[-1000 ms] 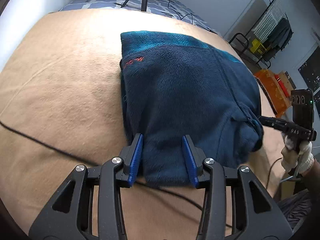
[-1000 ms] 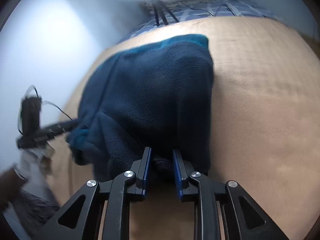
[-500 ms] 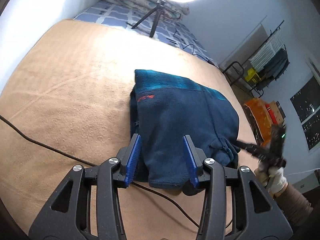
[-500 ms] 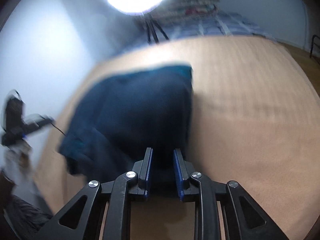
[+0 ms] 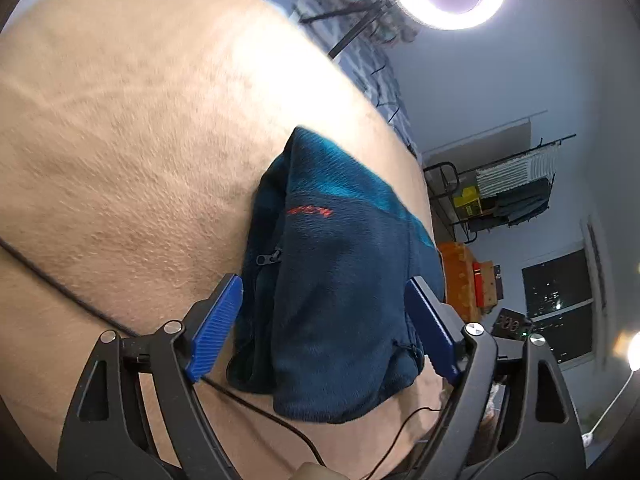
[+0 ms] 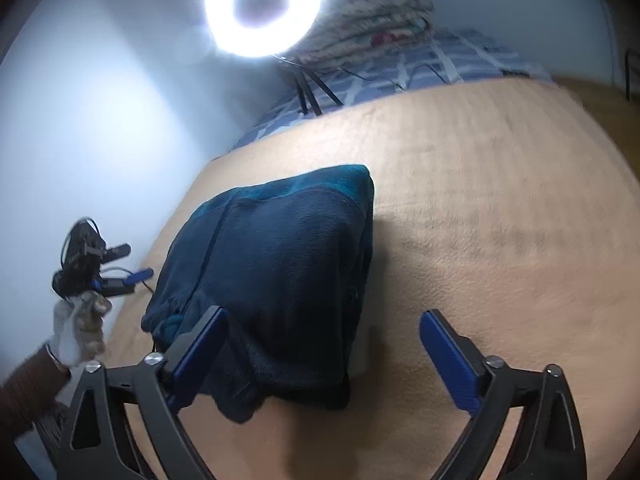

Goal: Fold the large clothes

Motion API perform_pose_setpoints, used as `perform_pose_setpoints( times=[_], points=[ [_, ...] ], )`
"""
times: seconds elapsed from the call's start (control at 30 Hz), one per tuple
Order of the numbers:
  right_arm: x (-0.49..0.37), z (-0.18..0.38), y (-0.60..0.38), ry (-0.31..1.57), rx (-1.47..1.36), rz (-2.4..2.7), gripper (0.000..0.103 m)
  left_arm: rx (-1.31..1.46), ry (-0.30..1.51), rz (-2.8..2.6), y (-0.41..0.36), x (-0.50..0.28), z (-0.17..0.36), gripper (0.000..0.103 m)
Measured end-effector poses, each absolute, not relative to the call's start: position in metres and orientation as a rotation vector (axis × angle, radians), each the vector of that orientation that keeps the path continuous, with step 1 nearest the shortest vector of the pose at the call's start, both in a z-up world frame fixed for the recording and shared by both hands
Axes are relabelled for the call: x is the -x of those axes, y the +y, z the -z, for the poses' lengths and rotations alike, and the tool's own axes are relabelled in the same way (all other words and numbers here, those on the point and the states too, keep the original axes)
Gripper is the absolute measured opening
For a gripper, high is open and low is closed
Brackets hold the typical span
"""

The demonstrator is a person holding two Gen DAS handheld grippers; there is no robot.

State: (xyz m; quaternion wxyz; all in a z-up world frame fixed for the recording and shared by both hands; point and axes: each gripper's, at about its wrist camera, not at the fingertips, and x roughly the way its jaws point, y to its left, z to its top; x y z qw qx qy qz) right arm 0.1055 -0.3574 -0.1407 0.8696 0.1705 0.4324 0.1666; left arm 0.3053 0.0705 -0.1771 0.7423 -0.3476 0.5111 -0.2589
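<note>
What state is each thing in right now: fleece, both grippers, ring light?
Fleece jacket: folded into a compact stack, lying on the tan blanket.
Left gripper: jaws opening, off the fleece.
Right gripper: jaws opening, nothing gripped.
Ring light: on.

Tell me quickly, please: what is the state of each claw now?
Left claw: jaws opening, nothing gripped; the folded blue fleece lies free between them.
Right claw: jaws opening, fleece released.

A bedroom at home: a bed (image 6: 500, 208) under a tan blanket, folded quilts (image 6: 372, 28) at its head, a clothes rack (image 5: 516, 188), a night window (image 5: 560, 304).
</note>
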Motion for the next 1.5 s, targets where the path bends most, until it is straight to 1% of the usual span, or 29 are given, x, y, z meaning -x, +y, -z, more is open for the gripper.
perform_pose_setpoints(
  times=[0.17,0.5,0.6,0.63,0.67,0.73,0.83,0.97,1.0,1.07,1.1,1.17,1.27,1.37,1.5],
  points=[
    [-0.134,0.163,-0.352,0.975,-0.381,-0.375,0.101,0.818,1.172,0.566,0.064,-0.319,0.2,0.085],
    [-0.166,0.199,-0.336,1.027,-0.477,-0.496,0.101,0.788,1.22,0.607,0.041,-0.33,0.223,0.085],
    [-0.172,0.203,-0.334,1.008,-0.512,-0.525,0.101,0.761,1.218,0.62,0.035,-0.332,0.226,0.085],
    [-0.174,0.204,-0.333,1.004,-0.523,-0.534,0.099,0.756,1.216,0.624,0.033,-0.333,0.225,0.085],
    [-0.175,0.205,-0.331,1.003,-0.53,-0.542,0.095,0.753,1.216,0.629,0.031,-0.334,0.225,0.082],
    [-0.18,0.207,-0.326,1.012,-0.539,-0.57,0.091,0.743,1.225,0.633,0.026,-0.336,0.225,0.076],
    [-0.183,0.207,-0.318,1.019,-0.513,-0.58,0.088,0.728,1.22,0.62,0.018,-0.343,0.226,0.075],
    [-0.181,0.206,-0.311,1.027,-0.498,-0.574,0.08,0.701,1.215,0.595,0.013,-0.342,0.224,0.07],
    [-0.181,0.206,-0.31,1.028,-0.494,-0.571,0.076,0.692,1.213,0.589,0.012,-0.341,0.223,0.068],
    [-0.18,0.205,-0.307,1.032,-0.474,-0.56,0.067,0.668,1.204,0.581,0.011,-0.339,0.22,0.06],
    [-0.181,0.205,-0.306,1.033,-0.467,-0.556,0.065,0.648,1.195,0.579,0.009,-0.337,0.217,0.057],
    [-0.182,0.203,-0.302,1.036,-0.448,-0.543,0.055,0.607,1.178,0.574,0.007,-0.334,0.21,0.05],
    [-0.182,0.196,-0.299,1.03,-0.417,-0.524,0.045,0.542,1.152,0.566,0.001,-0.331,0.201,0.043],
    [-0.18,0.187,-0.295,1.022,-0.376,-0.499,0.039,0.492,1.13,0.556,-0.003,-0.328,0.191,0.038],
    [-0.176,0.172,-0.29,1.004,-0.317,-0.466,0.034,0.412,1.086,0.549,-0.011,-0.322,0.175,0.036]
  ],
)
